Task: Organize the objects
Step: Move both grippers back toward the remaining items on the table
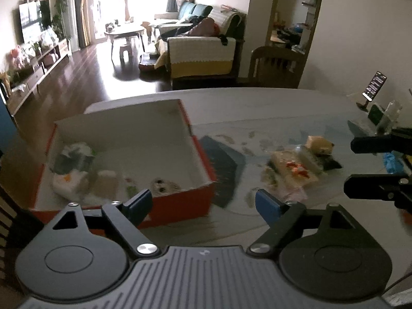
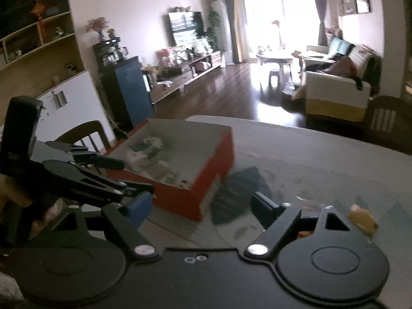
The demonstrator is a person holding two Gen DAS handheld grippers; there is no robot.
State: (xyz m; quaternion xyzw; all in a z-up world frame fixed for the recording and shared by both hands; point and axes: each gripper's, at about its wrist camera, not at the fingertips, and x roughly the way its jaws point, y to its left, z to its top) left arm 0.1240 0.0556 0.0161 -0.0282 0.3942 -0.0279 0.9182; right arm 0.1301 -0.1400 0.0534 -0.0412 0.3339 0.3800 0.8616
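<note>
A red box (image 1: 180, 206) with a white inside stands on the grey table (image 1: 257, 108), left of centre, and holds several small blurred items (image 1: 74, 164). To its right lies a loose pile of small packets and toys (image 1: 291, 170). My left gripper (image 1: 203, 204) hovers open and empty over the box's near right corner. At the right edge, beyond the pile, my right gripper (image 1: 350, 166) is open. In the right wrist view my right gripper (image 2: 200, 206) is open with nothing between its fingers, facing the red box (image 2: 177, 198). A yellowish item (image 2: 363, 219) lies to its right.
A dark patch (image 1: 224, 170) marks the tabletop beside the box. A phone on a stand (image 1: 374, 86) and small containers (image 1: 383, 116) sit at the far right. Wooden chairs (image 1: 275, 64) (image 2: 85, 134) stand at the table's far edge and left side.
</note>
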